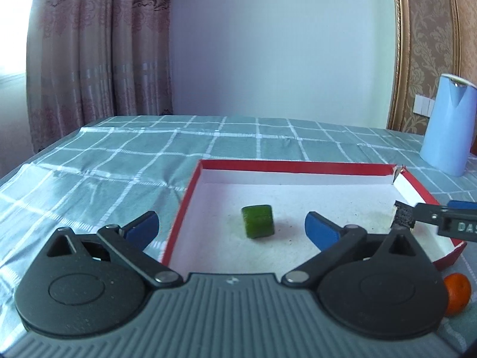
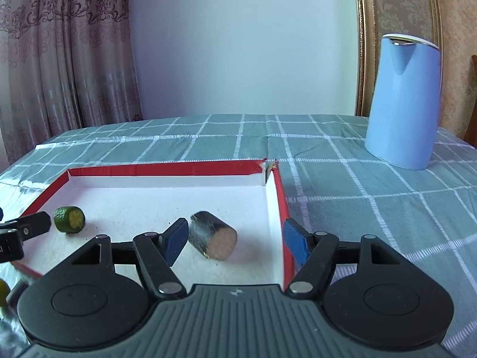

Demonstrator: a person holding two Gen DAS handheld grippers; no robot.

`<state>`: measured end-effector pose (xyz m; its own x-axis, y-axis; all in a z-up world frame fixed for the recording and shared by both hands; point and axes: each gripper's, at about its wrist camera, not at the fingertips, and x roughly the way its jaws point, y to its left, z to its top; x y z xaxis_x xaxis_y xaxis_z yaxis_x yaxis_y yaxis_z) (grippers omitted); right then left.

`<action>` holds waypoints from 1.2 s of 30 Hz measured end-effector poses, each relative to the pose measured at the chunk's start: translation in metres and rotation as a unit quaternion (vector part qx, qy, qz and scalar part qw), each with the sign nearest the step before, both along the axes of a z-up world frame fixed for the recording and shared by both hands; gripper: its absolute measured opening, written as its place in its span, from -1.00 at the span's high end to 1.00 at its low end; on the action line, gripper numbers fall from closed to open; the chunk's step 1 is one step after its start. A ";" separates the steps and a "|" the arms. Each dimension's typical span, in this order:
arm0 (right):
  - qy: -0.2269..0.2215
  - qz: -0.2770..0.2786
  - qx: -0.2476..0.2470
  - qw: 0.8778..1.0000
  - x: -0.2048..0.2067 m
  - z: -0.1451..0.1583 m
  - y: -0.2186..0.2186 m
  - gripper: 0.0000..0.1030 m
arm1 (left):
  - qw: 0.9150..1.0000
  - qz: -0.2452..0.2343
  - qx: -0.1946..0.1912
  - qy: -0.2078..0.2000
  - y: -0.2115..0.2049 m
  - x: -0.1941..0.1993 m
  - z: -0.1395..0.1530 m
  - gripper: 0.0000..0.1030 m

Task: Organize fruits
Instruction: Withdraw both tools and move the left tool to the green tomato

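A shallow tray with a red rim [image 1: 298,167] [image 2: 164,168] and a white floor lies on the checked cloth. On its floor rests a green cut fruit piece [image 1: 258,221] [image 2: 69,219], lying free between the wide-apart blue pads of my left gripper [image 1: 231,230], which is open. A dark cylinder-shaped piece with a pale cut face [image 2: 213,238] lies near the tray's right wall. My right gripper [image 2: 235,241] is open around it; the left pad is close beside it and the right pad stands over the tray wall. An orange fruit [image 1: 457,298] sits outside the tray's near right corner.
A tall light-blue kettle [image 1: 447,125] [image 2: 402,104] stands on the cloth beyond the tray's far right corner. A yellow-green fruit [image 2: 2,295] shows at the left edge of the right wrist view. Curtains and a wall lie behind the table.
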<state>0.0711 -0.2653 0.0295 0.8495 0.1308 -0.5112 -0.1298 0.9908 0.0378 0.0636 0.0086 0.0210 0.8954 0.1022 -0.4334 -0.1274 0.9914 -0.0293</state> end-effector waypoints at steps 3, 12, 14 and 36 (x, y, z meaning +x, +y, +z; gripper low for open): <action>0.005 -0.007 0.024 1.000 -0.008 0.000 -0.014 -0.36 | 1.000 0.004 -0.022 0.001 0.008 -0.004 0.001 -1.00; 0.008 0.002 0.097 0.995 -0.061 -0.001 -0.057 -0.36 | 0.999 0.007 -0.036 -0.002 0.015 -0.010 0.001 -1.00; 0.000 0.020 0.088 0.996 -0.077 -0.002 -0.056 -0.36 | 0.999 0.004 -0.037 -0.002 0.014 -0.010 0.001 -1.00; 0.058 0.084 0.002 0.995 -0.071 -0.024 -0.010 0.18 | 0.999 -0.004 -0.037 0.010 0.013 -0.008 -0.002 -1.00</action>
<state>-0.0002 -0.2754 0.0058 0.7515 0.2679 -0.6029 -0.2875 0.9555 0.0662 0.0557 0.0220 0.0192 0.8867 0.0628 -0.4580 -0.1214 0.9876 -0.0997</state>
